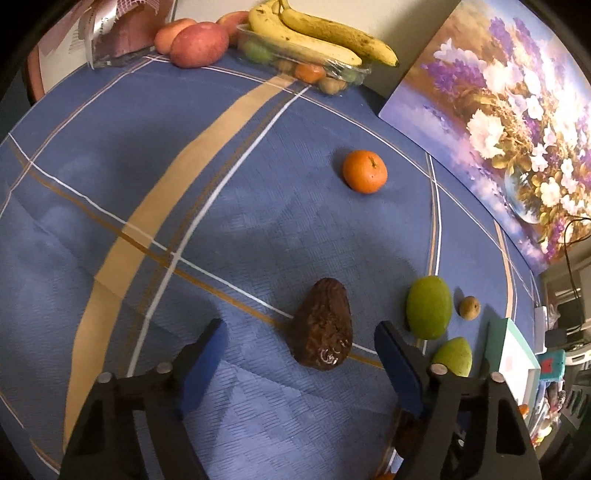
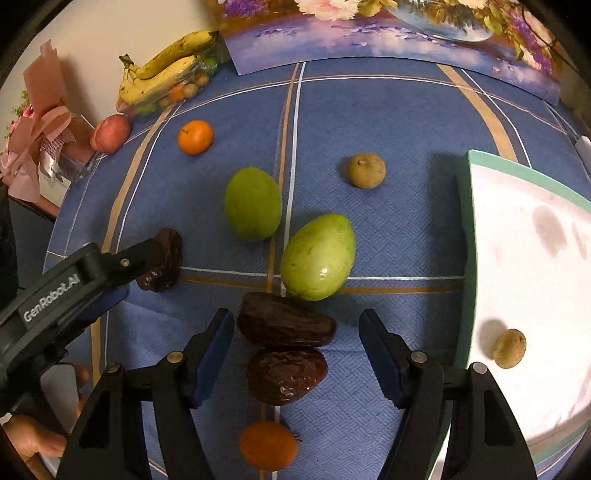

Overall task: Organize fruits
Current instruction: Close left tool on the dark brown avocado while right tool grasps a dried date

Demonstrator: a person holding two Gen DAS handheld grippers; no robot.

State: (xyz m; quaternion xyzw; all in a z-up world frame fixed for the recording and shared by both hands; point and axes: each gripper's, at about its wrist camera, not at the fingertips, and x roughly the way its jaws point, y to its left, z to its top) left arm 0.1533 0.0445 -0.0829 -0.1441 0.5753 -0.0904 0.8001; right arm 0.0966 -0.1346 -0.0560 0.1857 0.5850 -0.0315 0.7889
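Observation:
My left gripper [image 1: 301,334] is open, its jaws on either side of a dark brown wrinkled fruit [image 1: 322,324] on the blue cloth. My right gripper [image 2: 297,325] is open around two dark brown fruits, one [image 2: 286,325] between the fingertips and one [image 2: 286,374] nearer the camera. Two green mangoes [image 2: 253,203] [image 2: 317,256] lie just beyond. A small brown fruit [image 2: 367,170] lies farther back, and another [image 2: 509,348] sits in the white tray [image 2: 524,236]. One tangerine [image 2: 195,136] lies far left, another [image 2: 267,445] under my right gripper.
A clear box of small fruits topped with bananas [image 1: 317,33] and red apples [image 1: 199,44] stands at the far edge. A flower painting [image 1: 498,122] leans along the back. A pink wrapped bouquet [image 2: 40,140] stands at the table's left edge.

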